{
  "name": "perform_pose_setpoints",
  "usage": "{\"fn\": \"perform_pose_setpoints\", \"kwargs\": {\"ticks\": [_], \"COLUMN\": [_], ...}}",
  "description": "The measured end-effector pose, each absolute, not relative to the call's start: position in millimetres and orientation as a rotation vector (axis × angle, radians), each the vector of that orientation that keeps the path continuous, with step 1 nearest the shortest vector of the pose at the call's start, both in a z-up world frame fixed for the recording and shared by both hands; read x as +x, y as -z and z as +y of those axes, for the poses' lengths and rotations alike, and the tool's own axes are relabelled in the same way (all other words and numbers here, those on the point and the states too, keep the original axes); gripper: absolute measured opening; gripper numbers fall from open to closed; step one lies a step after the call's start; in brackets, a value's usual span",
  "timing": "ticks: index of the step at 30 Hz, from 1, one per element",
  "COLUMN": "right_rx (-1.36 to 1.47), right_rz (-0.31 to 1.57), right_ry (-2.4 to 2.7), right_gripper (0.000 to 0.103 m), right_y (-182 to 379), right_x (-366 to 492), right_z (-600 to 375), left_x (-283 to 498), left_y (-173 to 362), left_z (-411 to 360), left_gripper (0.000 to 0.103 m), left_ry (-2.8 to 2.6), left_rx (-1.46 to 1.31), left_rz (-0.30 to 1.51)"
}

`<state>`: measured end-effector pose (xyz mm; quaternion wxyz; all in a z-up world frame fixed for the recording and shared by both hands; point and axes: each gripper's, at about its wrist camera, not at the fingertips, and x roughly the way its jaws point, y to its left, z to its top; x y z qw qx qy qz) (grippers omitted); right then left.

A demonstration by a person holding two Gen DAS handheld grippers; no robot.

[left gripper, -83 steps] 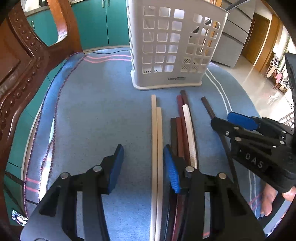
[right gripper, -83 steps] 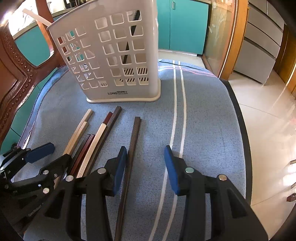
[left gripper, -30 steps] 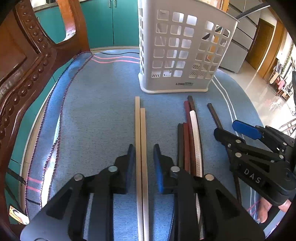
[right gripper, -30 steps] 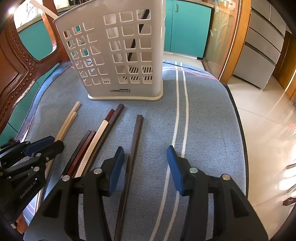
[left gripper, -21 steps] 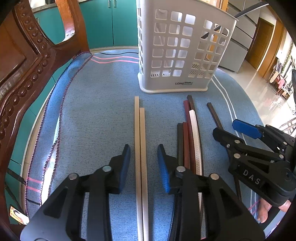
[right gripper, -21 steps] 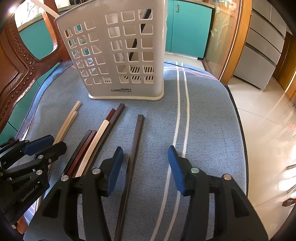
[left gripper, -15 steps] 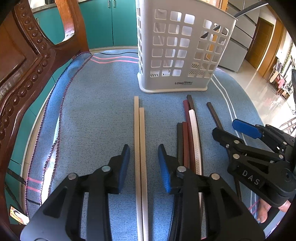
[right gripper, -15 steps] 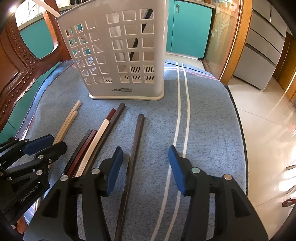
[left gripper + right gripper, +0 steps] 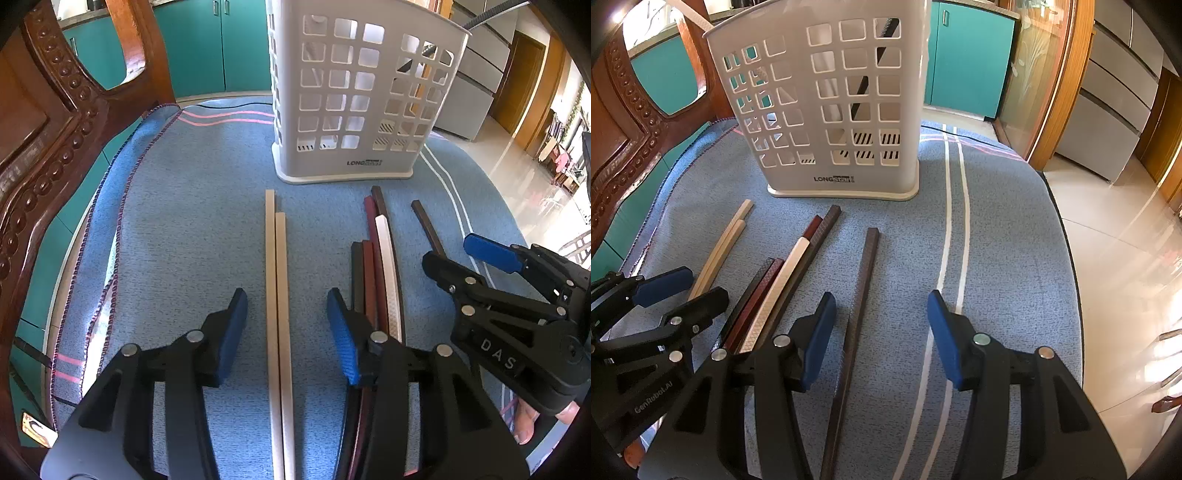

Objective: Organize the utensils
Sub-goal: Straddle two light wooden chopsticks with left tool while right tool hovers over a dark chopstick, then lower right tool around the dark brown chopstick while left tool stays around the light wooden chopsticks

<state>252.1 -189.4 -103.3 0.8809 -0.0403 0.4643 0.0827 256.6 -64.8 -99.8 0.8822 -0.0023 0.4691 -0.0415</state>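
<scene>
Two cream chopsticks (image 9: 275,280) lie side by side on the blue cloth, between the open jaws of my left gripper (image 9: 286,325), which holds nothing. A bundle of dark, red-brown and white chopsticks (image 9: 376,266) lies just to their right. A single dark chopstick (image 9: 858,302) lies apart, just inside the left finger of my open, empty right gripper (image 9: 881,332). The white perforated utensil basket (image 9: 354,96) stands upright beyond the chopsticks, also in the right wrist view (image 9: 831,103), with a dark stick (image 9: 866,79) inside. The right gripper (image 9: 480,254) shows in the left view.
A carved wooden chair back (image 9: 44,122) rises at the left beside the cloth edge. The table edge (image 9: 1060,229) drops to a tiled floor on the right. Teal cabinets (image 9: 221,48) stand behind. The left gripper (image 9: 668,295) shows at the right view's lower left.
My left gripper shifted left from the dark bundle to straddle the cream pair, narrowed around it, then opened wider again. The right gripper barely moved.
</scene>
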Motion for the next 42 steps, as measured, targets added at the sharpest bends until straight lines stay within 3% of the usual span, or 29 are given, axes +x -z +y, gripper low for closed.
{"fn": "perform_pose_setpoints", "kwargs": {"ticks": [3, 8, 11, 42], "right_rx": [-0.08, -0.027, -0.006, 0.018], "right_rz": [0.967, 0.967, 0.969, 0.973], "right_ry": [-0.171, -0.163, -0.142, -0.131], "right_gripper": [0.051, 0.023, 0.012, 0.012], "right_y": [103, 101, 100, 106], "right_x": [252, 255, 258, 265], "right_z": [-189, -198, -206, -217], "left_x": [256, 256, 256, 258], "left_y": [100, 100, 100, 102], "left_z": [-65, -65, -65, -63], "left_gripper": [0.048, 0.05, 0.05, 0.06], "left_ry": [0.086, 0.084, 0.084, 0.081], "left_rx": [-0.003, -0.001, 0.0, 0.014], "left_rz": [0.977, 0.978, 0.978, 0.982]}}
